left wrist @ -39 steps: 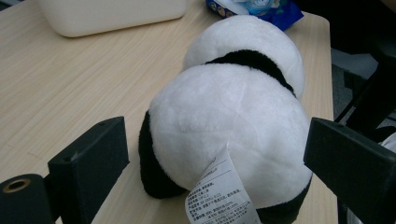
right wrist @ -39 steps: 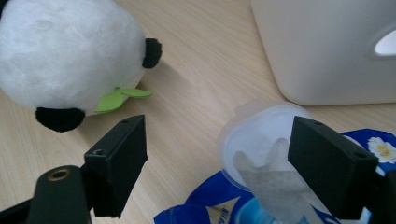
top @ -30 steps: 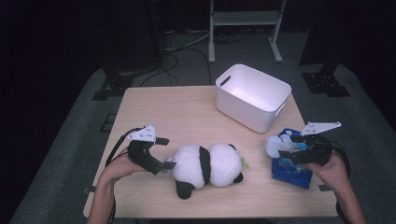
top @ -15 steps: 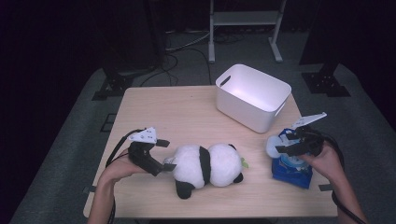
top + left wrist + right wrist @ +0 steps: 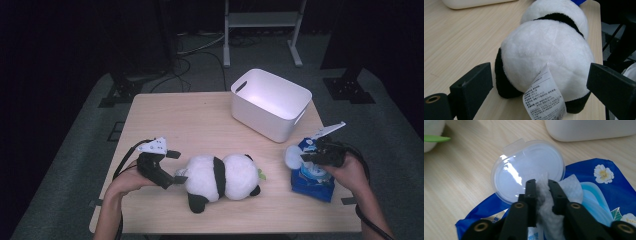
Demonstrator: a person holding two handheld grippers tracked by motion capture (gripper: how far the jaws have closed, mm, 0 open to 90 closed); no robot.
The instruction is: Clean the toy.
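We've got the right gripper (image 5: 541, 185) fingers pinched on the white wet wipe (image 5: 546, 205) sticking up from the blue flowered pack (image 5: 599, 195) at the counter's (image 5: 200, 120) right edge; the left gripper (image 5: 172, 167) gapes open beside the black-and-white plush panda (image 5: 222, 175).

Bright tabletop, dark surroundings (soft close-up blur)

A table (image 5: 200, 125) holds everything. A bin (image 5: 270, 103) stands at its far right. Nearer, at the front middle, a plush panda (image 5: 220, 176) lies on its side. A pack of wipes (image 5: 312, 176) lies at the front right, before the bin, its lid (image 5: 529, 170) flipped open toward the panda. The left gripper (image 5: 172, 167) sits just left of the panda; the right gripper (image 5: 304, 155) is over the pack.
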